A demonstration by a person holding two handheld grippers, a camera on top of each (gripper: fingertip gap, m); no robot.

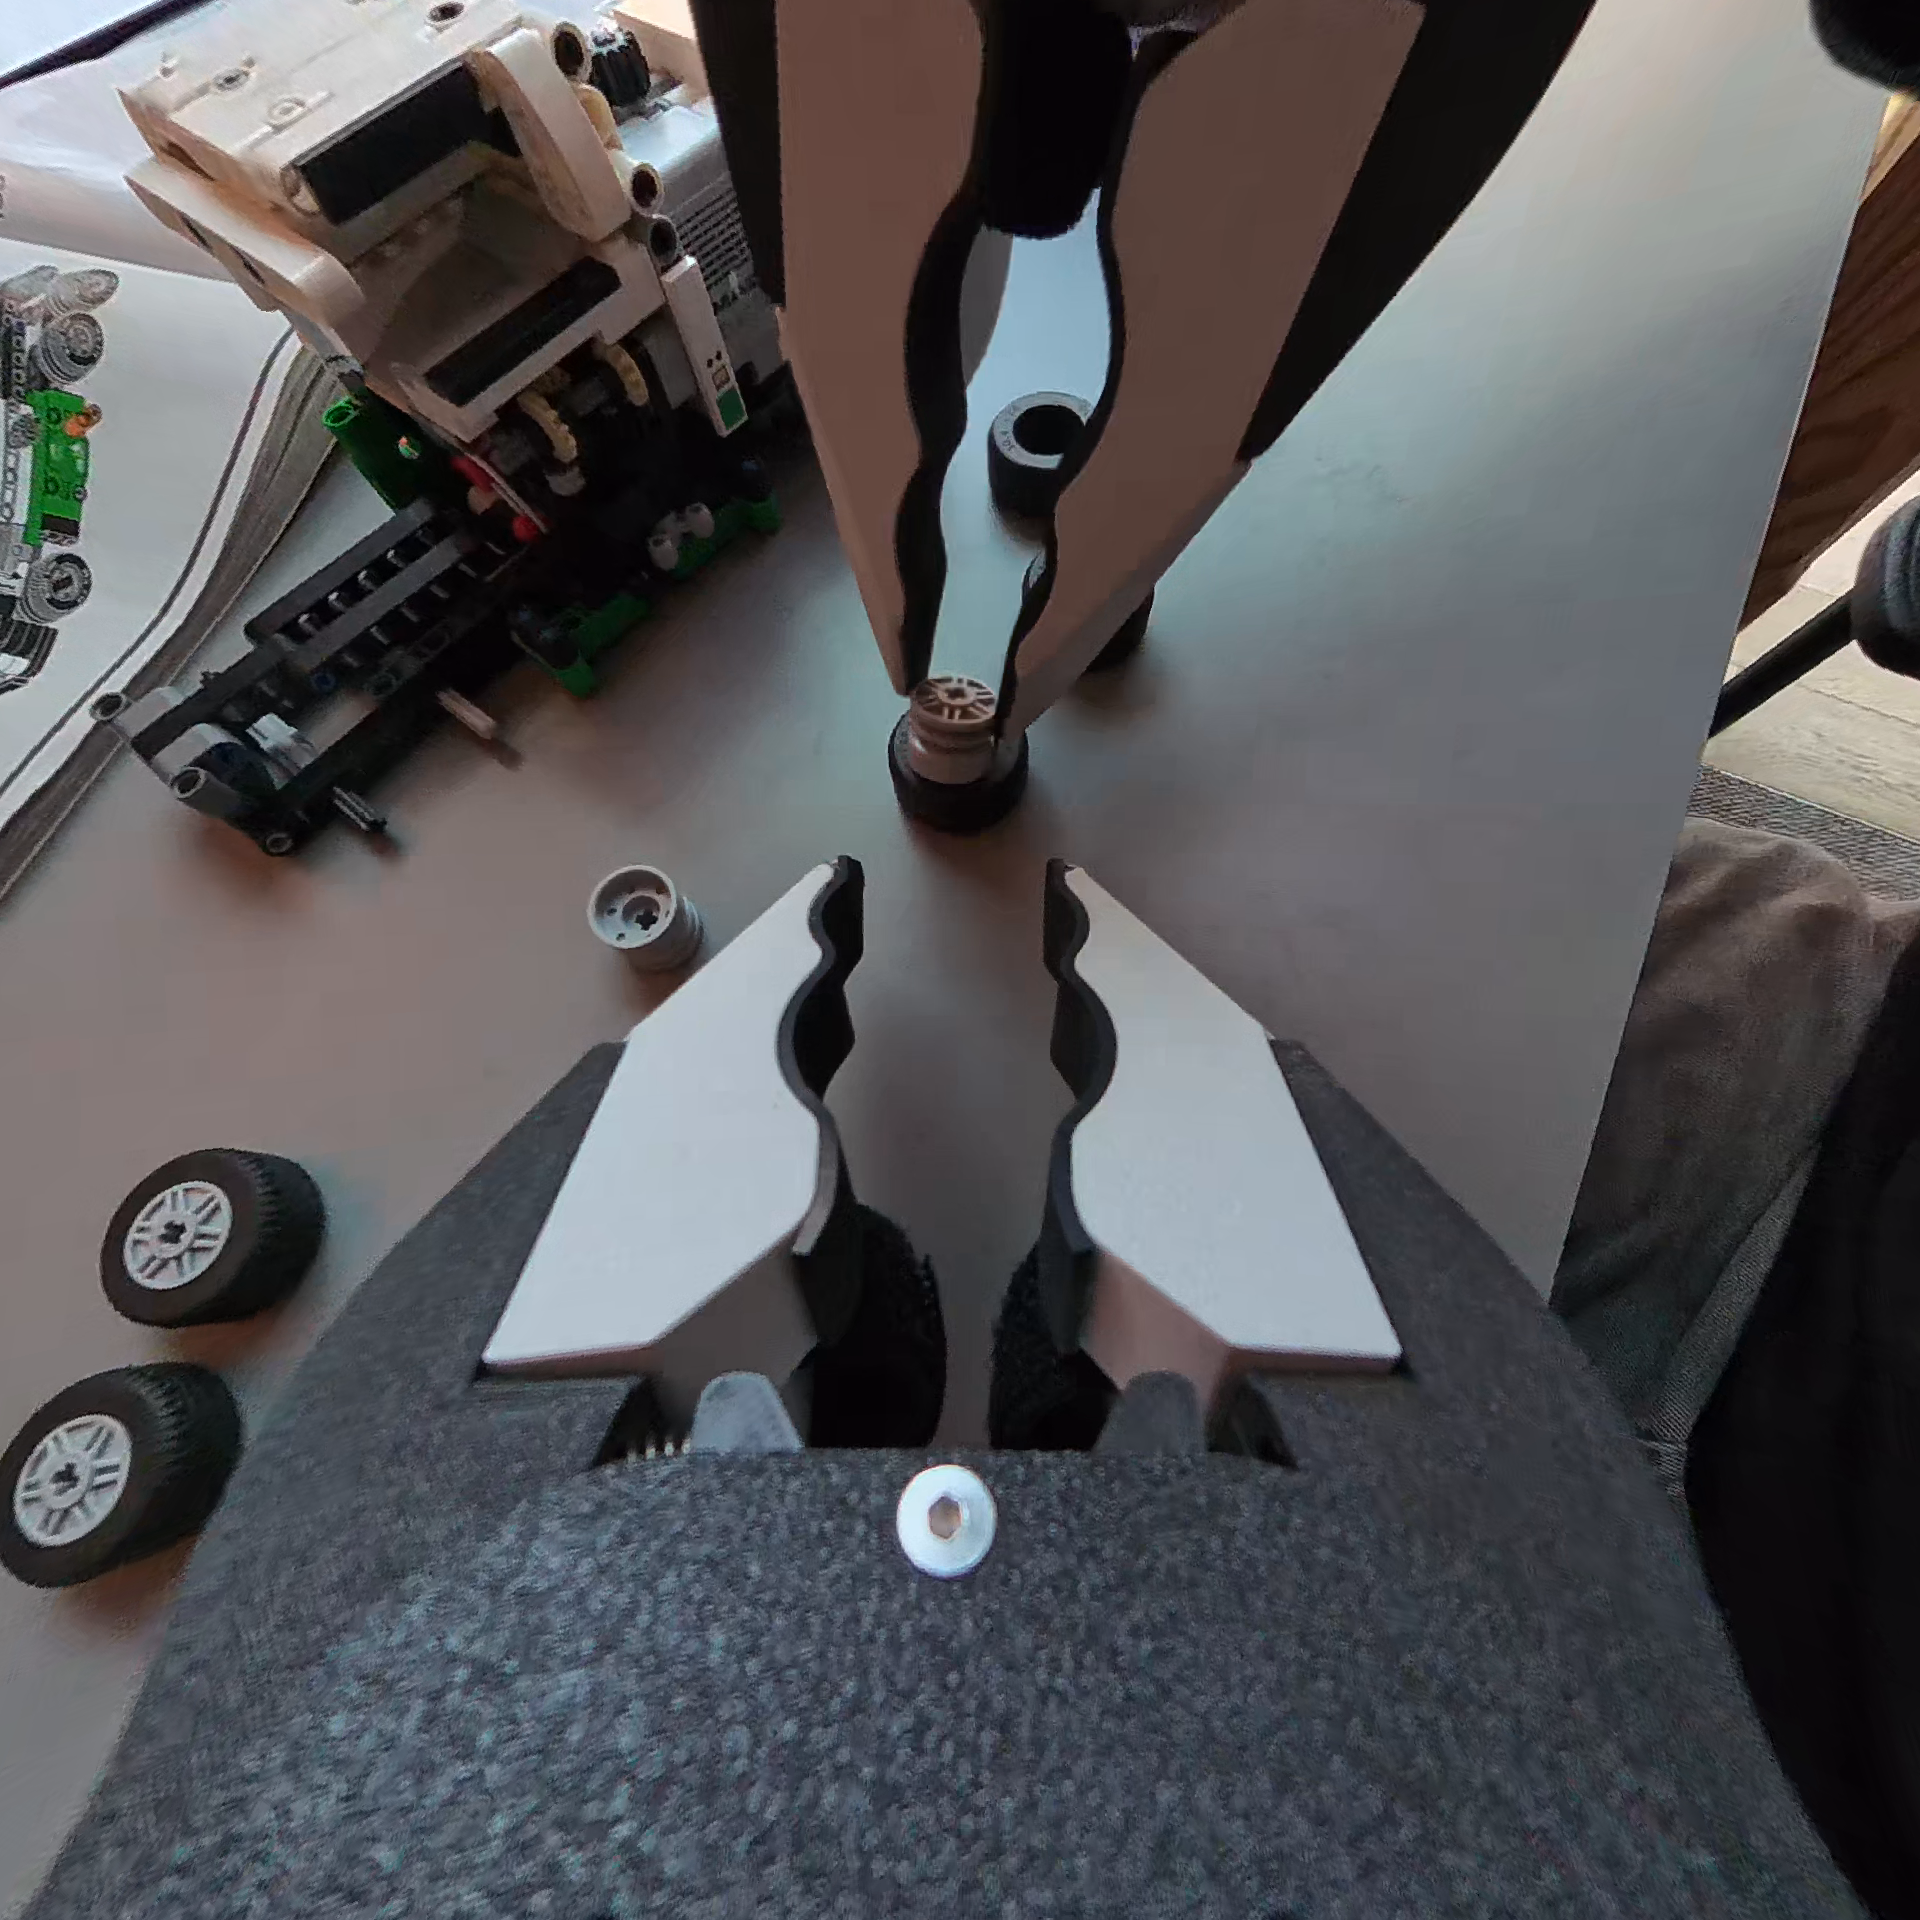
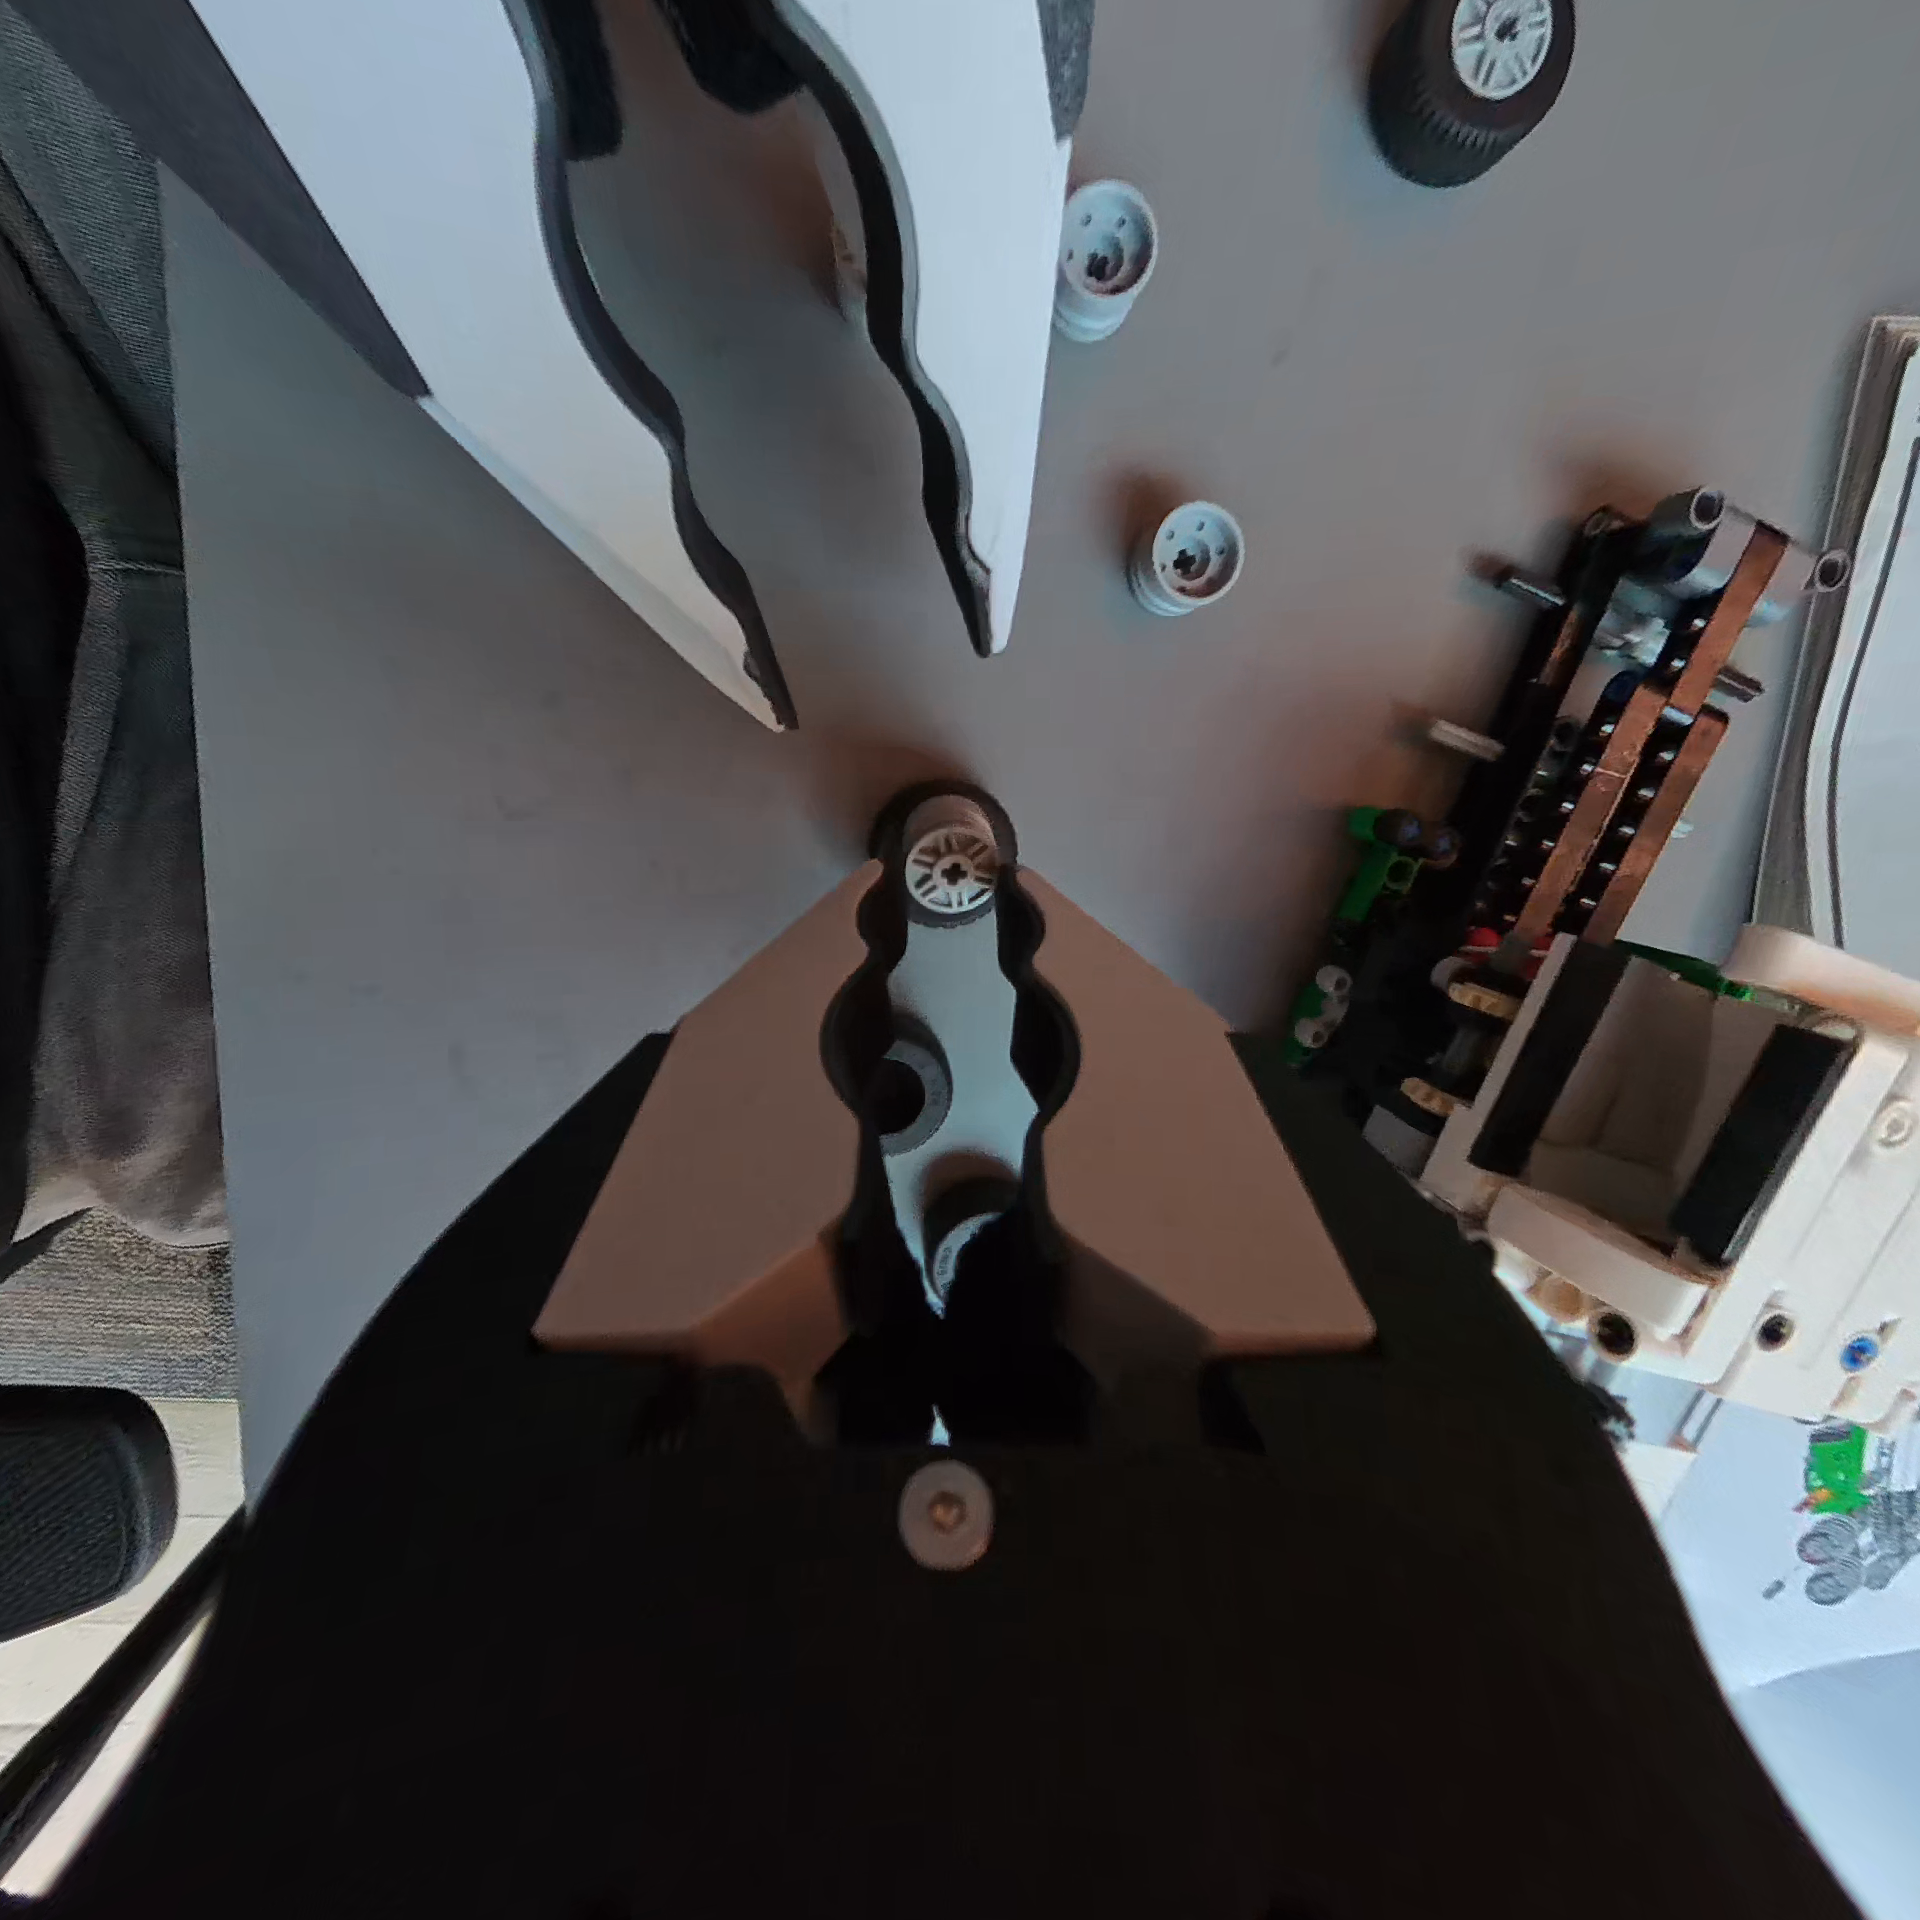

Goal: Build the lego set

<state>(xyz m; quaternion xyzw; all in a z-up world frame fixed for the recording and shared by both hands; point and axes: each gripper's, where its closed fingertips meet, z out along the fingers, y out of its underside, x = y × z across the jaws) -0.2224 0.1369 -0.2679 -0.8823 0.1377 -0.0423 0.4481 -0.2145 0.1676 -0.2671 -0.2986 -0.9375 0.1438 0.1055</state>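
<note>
My right gripper (image 2: 948, 871) is shut on a grey wheel hub (image 2: 950, 871) and holds it upright in a black tyre (image 2: 888, 821) that lies flat on the table. The left wrist view shows the same hub (image 1: 951, 712) in the tyre (image 1: 956, 795), pinched by the right gripper (image 1: 956, 686) from above. My left gripper (image 1: 951, 868) is open and empty, its tips just short of the tyre. The half-built white, black and green truck (image 1: 436, 343) lies at the far left; it also shows in the right wrist view (image 2: 1621, 1049).
A loose grey hub (image 1: 644, 914) lies left of my left fingers. Two finished wheels (image 1: 208, 1236) (image 1: 104, 1475) lie at the near left. Spare black tyres (image 1: 1039, 452) lie behind the right gripper. The instruction booklet (image 1: 62, 436) lies at the far left. The table edge (image 1: 1662, 935) runs along the right. The tips of both grippers are at nearly the same place.
</note>
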